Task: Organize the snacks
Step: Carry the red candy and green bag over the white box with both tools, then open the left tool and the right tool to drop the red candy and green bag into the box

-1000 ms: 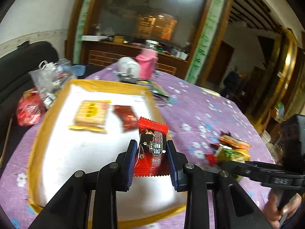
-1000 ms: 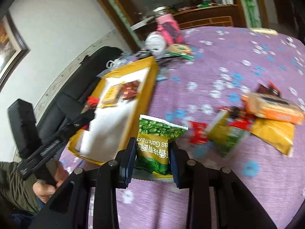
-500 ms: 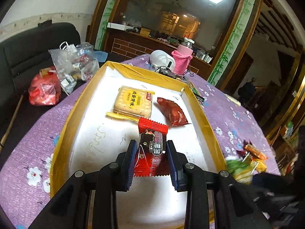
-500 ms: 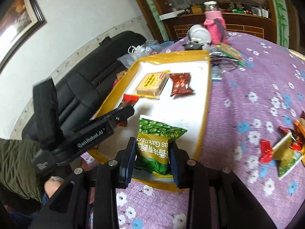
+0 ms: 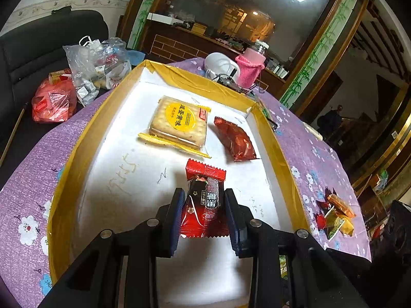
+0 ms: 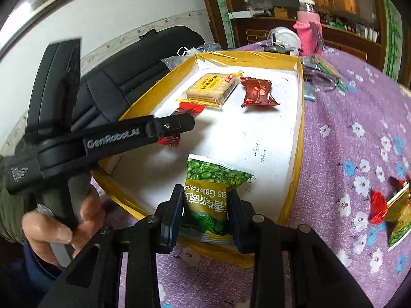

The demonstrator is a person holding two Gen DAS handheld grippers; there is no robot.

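Observation:
My left gripper [image 5: 204,206] is shut on a red and black snack packet [image 5: 204,200] and holds it over the white floor of the yellow-rimmed box [image 5: 77,151]. Inside the box lie a cracker pack [image 5: 179,122] and a dark red packet [image 5: 235,138]. My right gripper [image 6: 204,205] is shut on a green pea snack bag [image 6: 209,192] above the near edge of the same box [image 6: 299,118]. In the right wrist view the left gripper [image 6: 177,124] shows with the red packet [image 6: 188,109] beside the cracker pack [image 6: 212,87] and the dark red packet [image 6: 258,91].
Several loose snacks lie on the purple flowered cloth at the right [image 5: 335,217] [image 6: 393,206]. A pink bottle [image 5: 250,66] and a white bowl [image 5: 221,64] stand behind the box. Plastic bags [image 5: 97,64] rest on a black sofa at the left. A hand [image 6: 59,220] grips the left tool.
Both grippers have moved from beside the box to over it, each still holding its packet. The loose snack pile has slid to the right edge of both views.

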